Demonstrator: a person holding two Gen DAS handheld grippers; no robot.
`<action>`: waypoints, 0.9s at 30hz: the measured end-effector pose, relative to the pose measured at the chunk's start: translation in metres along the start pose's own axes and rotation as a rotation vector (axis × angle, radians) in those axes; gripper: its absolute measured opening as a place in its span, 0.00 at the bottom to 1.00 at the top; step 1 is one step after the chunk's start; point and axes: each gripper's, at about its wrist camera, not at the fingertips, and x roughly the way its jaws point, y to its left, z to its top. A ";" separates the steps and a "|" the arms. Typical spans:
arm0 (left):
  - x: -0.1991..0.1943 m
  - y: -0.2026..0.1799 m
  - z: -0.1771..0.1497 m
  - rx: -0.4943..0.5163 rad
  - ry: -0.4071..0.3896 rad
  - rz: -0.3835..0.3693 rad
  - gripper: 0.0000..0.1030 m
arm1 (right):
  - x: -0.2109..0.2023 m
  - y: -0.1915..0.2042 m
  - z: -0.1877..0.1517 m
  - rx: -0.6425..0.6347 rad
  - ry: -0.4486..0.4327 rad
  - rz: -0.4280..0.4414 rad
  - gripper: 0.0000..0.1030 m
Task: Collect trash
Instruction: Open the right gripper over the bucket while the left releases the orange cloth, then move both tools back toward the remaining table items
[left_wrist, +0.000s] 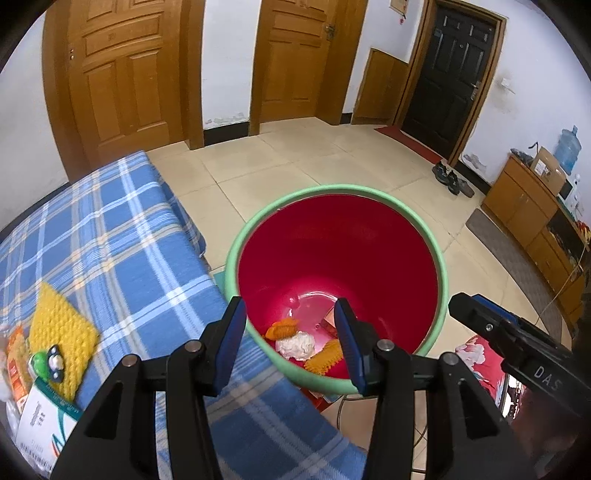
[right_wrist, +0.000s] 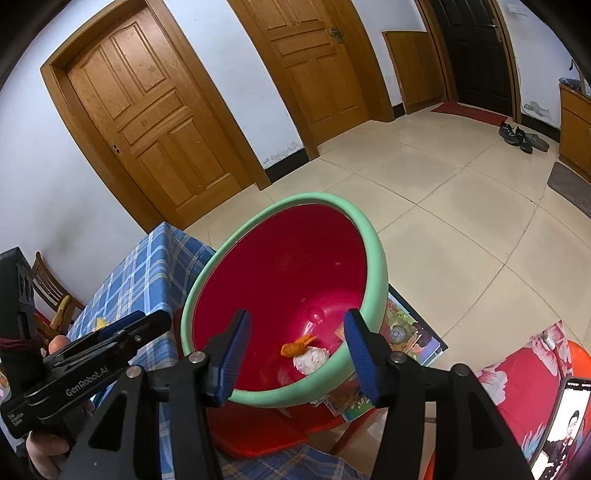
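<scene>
Even indoor light, strong fisheye bend in both views.

Bright, diffuse, source not visible; shadows soft and faint on floor tiles (right_wrist: 461, 206). Mild sheen inside red bucket (left_wrist: 369, 258) and on wooden door (right_wrist: 147, 107). Door frames and walls bowed hard toward edges, black vignette in corners. Centre sharp; close gripper fingers (left_wrist: 231, 343) slightly soft, outer rim smeared.

Two wrist cameras looking down into one bin

Both are peering from close above into the red plastic bin with a green rim (left_wrist: 441, 266) (right_wrist: 378, 240); the left view is facing it from over the blue plaid cloth (left_wrist: 122, 236), the right from its other side.
</scene>
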 end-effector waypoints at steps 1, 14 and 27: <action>-0.004 0.002 -0.001 -0.006 -0.006 0.004 0.48 | -0.001 0.001 0.000 0.000 -0.001 0.002 0.56; -0.054 0.036 -0.021 -0.083 -0.066 0.055 0.48 | -0.014 0.027 -0.011 -0.036 0.000 0.055 0.64; -0.089 0.079 -0.047 -0.186 -0.087 0.128 0.50 | -0.021 0.062 -0.023 -0.088 0.014 0.112 0.71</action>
